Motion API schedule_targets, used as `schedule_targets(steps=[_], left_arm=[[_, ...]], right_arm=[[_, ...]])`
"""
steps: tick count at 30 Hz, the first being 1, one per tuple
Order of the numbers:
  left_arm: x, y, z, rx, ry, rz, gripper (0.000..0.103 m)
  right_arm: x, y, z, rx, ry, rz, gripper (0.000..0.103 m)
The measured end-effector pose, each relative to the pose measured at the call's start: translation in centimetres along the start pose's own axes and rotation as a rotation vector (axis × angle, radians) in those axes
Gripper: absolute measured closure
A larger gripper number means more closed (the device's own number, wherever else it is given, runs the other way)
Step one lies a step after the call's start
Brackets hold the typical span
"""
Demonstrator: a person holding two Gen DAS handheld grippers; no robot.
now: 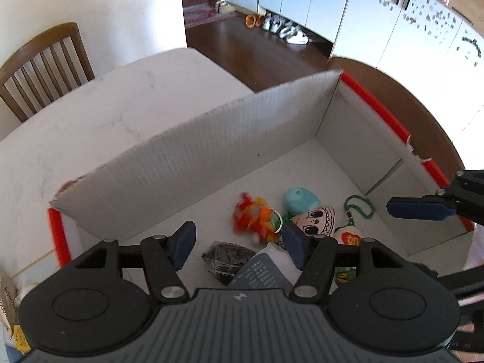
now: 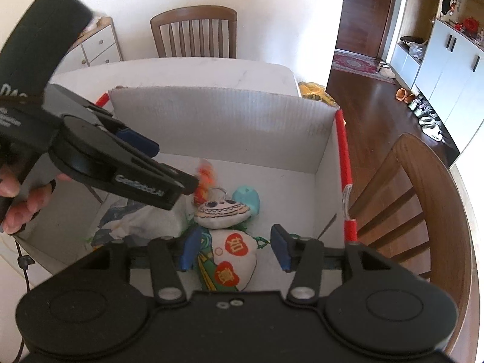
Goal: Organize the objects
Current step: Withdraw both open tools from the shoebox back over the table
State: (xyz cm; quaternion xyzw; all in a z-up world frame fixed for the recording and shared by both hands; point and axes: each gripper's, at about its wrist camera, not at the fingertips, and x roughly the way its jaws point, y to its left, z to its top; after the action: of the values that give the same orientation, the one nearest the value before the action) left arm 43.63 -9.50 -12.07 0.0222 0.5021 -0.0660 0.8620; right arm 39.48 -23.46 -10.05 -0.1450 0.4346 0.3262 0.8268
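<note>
Now: white bench [image 1: 99, 115] carries an open cardboard box [image 1: 211, 139]; wooden chair [image 1: 45, 66] upper left. Plush toys [image 2: 233, 251] lie heaped lower centre on the box floor, partly overlapping. Left tongs [image 1: 239, 243] and right tongs [image 2: 234, 249] both stand apart, gripping nothing.

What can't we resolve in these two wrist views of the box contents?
- Orange-red toy: motion-blurred in both views, shape unclear.
- Dark packet: left wrist view, partly behind the left gripper body; contents unreadable.
- Green item under the white pouch: right wrist view, mostly covered; identity unknown.
</note>
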Motion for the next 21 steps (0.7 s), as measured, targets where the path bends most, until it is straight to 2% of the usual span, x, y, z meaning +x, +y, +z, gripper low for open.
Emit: schedule_targets(steps=[6,15,21], left_arm=[[-3.0,0.6,-0.4,-0.01,-0.069,-0.021,0.041],[-8.2,2.0,-1.7,-0.015,-0.178,-0.049,0.041],[-10.8,3.1,-3.3,-0.022,-0.227,-0.069,0.041]], right_arm=[[-1.6,0.2,0.5,0.028,-0.019,0.003,0.053],[-4.5,2.8,1.1,0.025,-0.049,-0.002,0.053],[-6.0,4.6,1.2,0.03,-0.061,-0.031,0.047]])
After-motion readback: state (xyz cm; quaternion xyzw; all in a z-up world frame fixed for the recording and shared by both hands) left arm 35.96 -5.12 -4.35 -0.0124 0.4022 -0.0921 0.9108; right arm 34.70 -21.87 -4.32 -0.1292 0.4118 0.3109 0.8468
